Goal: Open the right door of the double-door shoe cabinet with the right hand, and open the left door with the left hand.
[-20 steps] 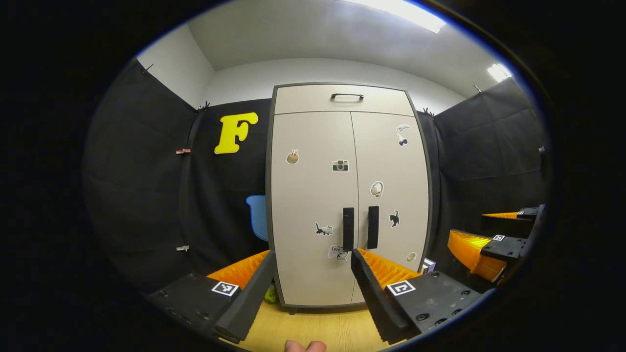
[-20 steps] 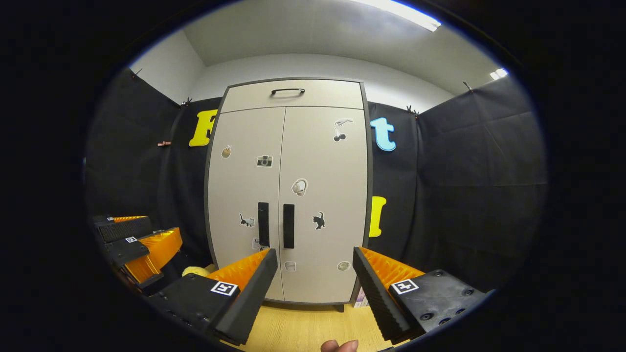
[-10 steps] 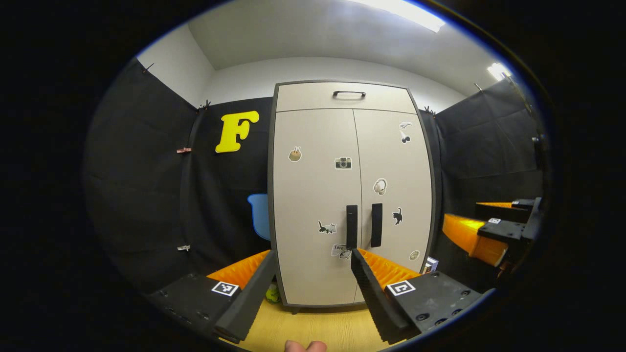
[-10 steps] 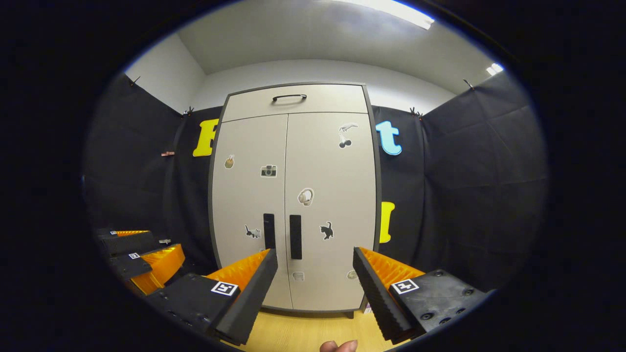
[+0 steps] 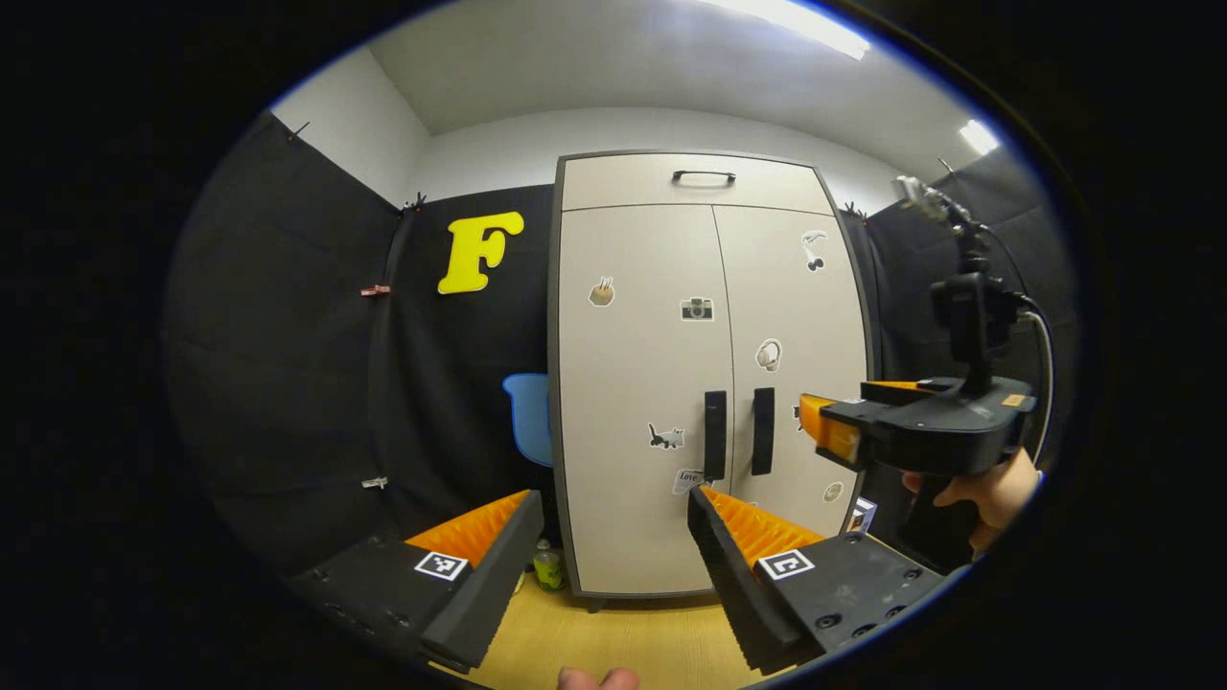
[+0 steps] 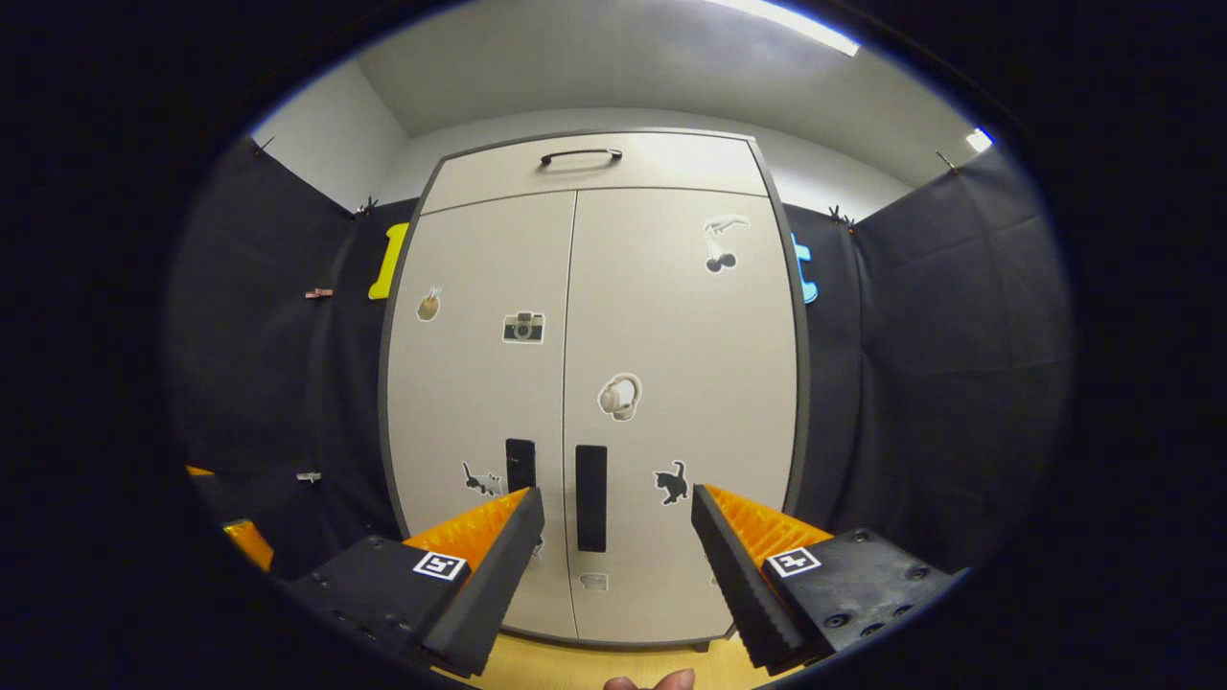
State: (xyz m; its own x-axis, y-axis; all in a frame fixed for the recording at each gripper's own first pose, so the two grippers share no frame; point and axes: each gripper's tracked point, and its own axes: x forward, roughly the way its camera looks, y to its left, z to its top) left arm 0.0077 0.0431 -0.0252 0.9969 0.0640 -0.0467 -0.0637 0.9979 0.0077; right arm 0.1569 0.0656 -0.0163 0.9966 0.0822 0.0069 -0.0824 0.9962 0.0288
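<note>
The shoe cabinet [image 6: 671,383] stands straight ahead against the black cloth wall, both doors closed, its two dark handles side by side at the middle seam. The right gripper [image 6: 618,537] hangs close before the right door handle [image 6: 591,496], fingers wide apart and empty. The left gripper [image 5: 613,537] sits farther back, facing the left door handle [image 5: 714,434], fingers also spread wide, holding nothing.

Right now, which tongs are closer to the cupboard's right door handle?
Right. The right tongs are open and point at the right handle from close up, not touching it. The left tongs, also open, hang farther back, aimed nearer the left handle.
</note>
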